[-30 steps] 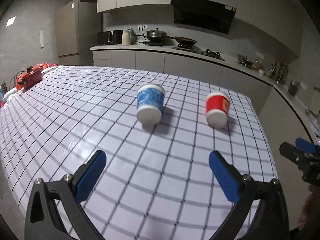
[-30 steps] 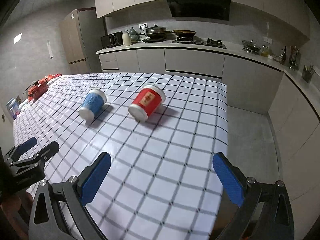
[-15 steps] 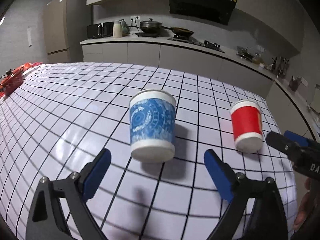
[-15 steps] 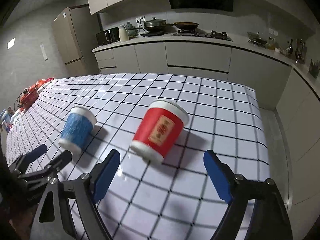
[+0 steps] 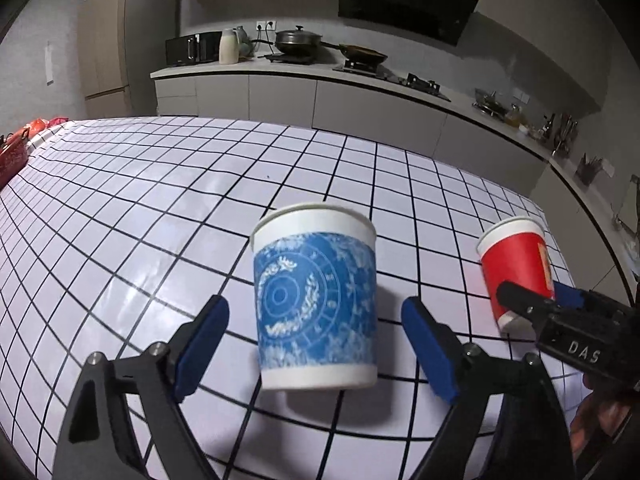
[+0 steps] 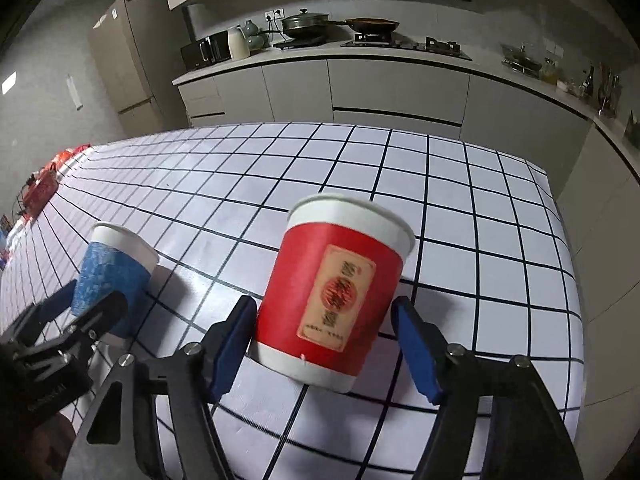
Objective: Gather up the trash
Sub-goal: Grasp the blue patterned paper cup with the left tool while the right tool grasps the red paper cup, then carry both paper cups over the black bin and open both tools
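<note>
Your left gripper [image 5: 316, 348] and right gripper [image 6: 324, 344] both stand apart, blue cup [image 5: 316, 304] and red cup [image 6: 332, 300] lying tipped between their jaws on the checked table [image 5: 160, 200]; likely light, crushable paper, so clamp mid-wall gently.

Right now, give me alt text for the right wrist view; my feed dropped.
The open right gripper straddles a red paper cup lying tipped on the checked tablecloth, base toward the camera. At far left, the left gripper brackets a blue cup.
</note>
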Action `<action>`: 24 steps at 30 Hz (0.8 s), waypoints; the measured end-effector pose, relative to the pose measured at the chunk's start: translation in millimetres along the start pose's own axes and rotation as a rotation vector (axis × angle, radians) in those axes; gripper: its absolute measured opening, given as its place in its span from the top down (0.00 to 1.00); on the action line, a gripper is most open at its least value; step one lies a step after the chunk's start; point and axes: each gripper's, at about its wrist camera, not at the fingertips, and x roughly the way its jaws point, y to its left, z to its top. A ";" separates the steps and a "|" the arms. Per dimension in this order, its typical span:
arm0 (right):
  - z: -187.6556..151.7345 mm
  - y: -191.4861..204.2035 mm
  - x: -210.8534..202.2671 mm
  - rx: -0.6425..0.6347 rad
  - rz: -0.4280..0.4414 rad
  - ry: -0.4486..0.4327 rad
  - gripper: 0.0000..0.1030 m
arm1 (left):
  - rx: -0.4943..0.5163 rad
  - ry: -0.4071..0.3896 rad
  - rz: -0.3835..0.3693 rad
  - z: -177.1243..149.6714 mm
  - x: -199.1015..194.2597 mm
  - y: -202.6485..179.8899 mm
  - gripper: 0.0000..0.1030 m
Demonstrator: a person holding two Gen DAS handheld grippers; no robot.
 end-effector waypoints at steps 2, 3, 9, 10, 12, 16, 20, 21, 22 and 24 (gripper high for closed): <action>-0.5 -0.6 3.4 -0.014 -0.013 0.009 0.34 | 0.012 0.013 -0.001 1.4 5.0 -1.8 0.14; -1.4 0.2 5.6 -0.022 -0.018 0.012 0.35 | 0.018 0.016 0.004 1.8 6.5 -2.3 0.14; -3.6 0.2 13.2 -0.034 -0.038 0.031 0.35 | 0.039 0.046 0.019 0.0 16.6 -3.1 0.17; -2.9 -0.2 15.1 -0.038 -0.055 0.033 0.35 | 0.034 0.056 0.015 0.4 18.6 -2.1 0.19; 0.8 0.5 18.8 -0.040 -0.057 0.033 0.35 | 0.046 0.063 0.019 1.2 20.6 -2.7 0.23; 8.0 -1.2 22.2 -0.042 -0.066 0.032 0.35 | 0.062 0.089 0.015 2.7 25.7 -4.1 0.25; 11.1 -5.3 23.6 -0.031 -0.052 0.035 0.41 | 0.049 0.077 -0.012 2.5 21.8 -2.0 0.40; 10.0 -4.9 20.8 -0.034 -0.048 0.031 0.42 | 0.049 0.071 -0.015 2.2 19.5 -2.2 0.40; 9.3 -4.6 18.2 -0.035 -0.048 0.026 0.42 | 0.053 0.062 -0.014 1.7 16.3 -2.7 0.40; 5.6 -3.6 10.0 -0.039 -0.047 0.015 0.42 | 0.058 0.050 -0.024 0.5 8.2 -4.4 0.41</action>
